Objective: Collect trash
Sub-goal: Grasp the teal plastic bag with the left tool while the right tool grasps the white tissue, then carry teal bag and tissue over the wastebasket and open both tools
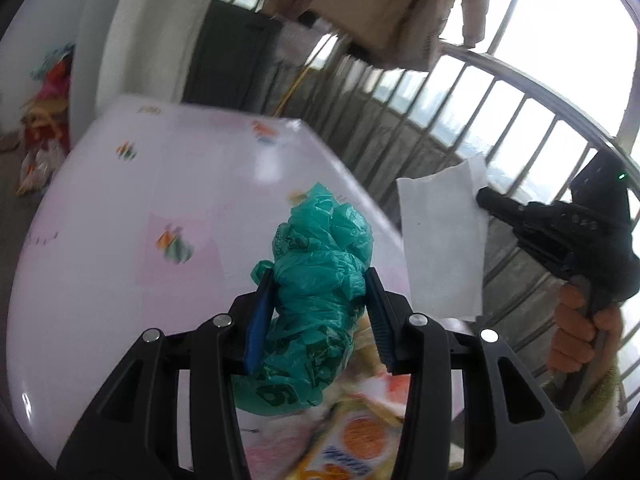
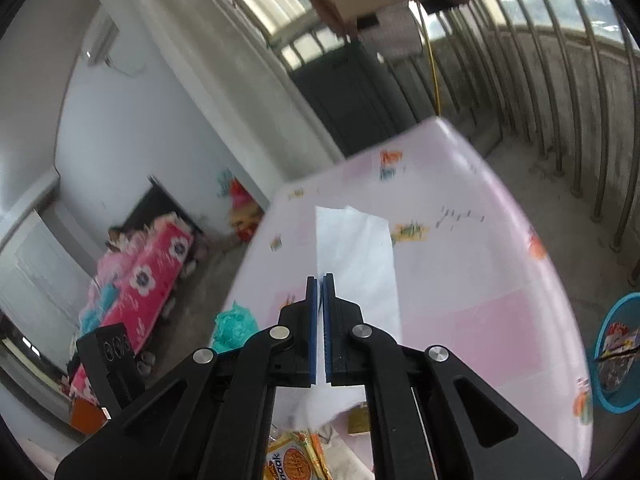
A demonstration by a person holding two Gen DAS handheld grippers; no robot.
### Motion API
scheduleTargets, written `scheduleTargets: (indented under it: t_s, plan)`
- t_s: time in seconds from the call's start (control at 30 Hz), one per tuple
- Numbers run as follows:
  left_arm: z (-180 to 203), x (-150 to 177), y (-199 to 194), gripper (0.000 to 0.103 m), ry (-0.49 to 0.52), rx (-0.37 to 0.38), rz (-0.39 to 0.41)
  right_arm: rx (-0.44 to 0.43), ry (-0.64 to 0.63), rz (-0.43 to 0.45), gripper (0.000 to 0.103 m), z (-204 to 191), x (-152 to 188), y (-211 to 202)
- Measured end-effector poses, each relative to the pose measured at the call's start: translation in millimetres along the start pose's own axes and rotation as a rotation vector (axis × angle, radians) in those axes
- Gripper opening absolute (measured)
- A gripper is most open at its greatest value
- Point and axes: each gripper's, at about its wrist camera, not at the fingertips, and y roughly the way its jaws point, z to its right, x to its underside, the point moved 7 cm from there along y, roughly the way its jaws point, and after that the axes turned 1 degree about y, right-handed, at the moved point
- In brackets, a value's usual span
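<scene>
My left gripper [image 1: 318, 280] is shut on a crumpled green plastic bag [image 1: 320, 264] and holds it above the pink table [image 1: 140, 200]. The bag also shows at the left of the right wrist view [image 2: 234, 326]. My right gripper [image 2: 321, 280] is shut on a white paper tissue [image 2: 356, 256] and holds it in the air over the table [image 2: 480, 280]. In the left wrist view the tissue [image 1: 444, 240] hangs from the right gripper [image 1: 482, 196] at the right. An orange snack wrapper [image 1: 356, 440] lies on the table below the left gripper; it also shows in the right wrist view [image 2: 294, 458].
A blue bin [image 2: 618, 352] holding wrappers stands on the floor right of the table. A metal railing [image 1: 500, 112] runs behind the table. A red floral bed [image 2: 148, 280] stands to the left. Clothes [image 1: 384, 4] hang overhead.
</scene>
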Motion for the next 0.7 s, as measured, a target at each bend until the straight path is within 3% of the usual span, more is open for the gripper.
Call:
scheduleTargets:
  t_s: [0.17,0.33,0.47,0.57,0.7]
  plan:
    - [54.1,-14.4,-3.5,0.041,0.05,0.064,0.017,0.008,0.026,0.101,0.003,31.0,-22.7,-61.0]
    - [123.2,-22.4,16.7,0.041,0.115,0.163,-0.032,0.077,0.055,0.202,0.003,76.6,-37.0,-124.3]
    - [185.9,-20.4,54.7,0.042,0.152,0.273,-0.132,0.169,0.105,0.271,0.003,130.2,-35.2,-172.6]
    - [230.1,-8.3,88.2,0.042,0.221,0.306,-0.199,0.235,0.146,0.303,0.003,167.6,-25.6,-197.3]
    - [289.4,20.9,149.9,0.042,0.27,0.378,-0.363,0.312,0.275,0.329,0.003,233.6,-2.4,-225.3]
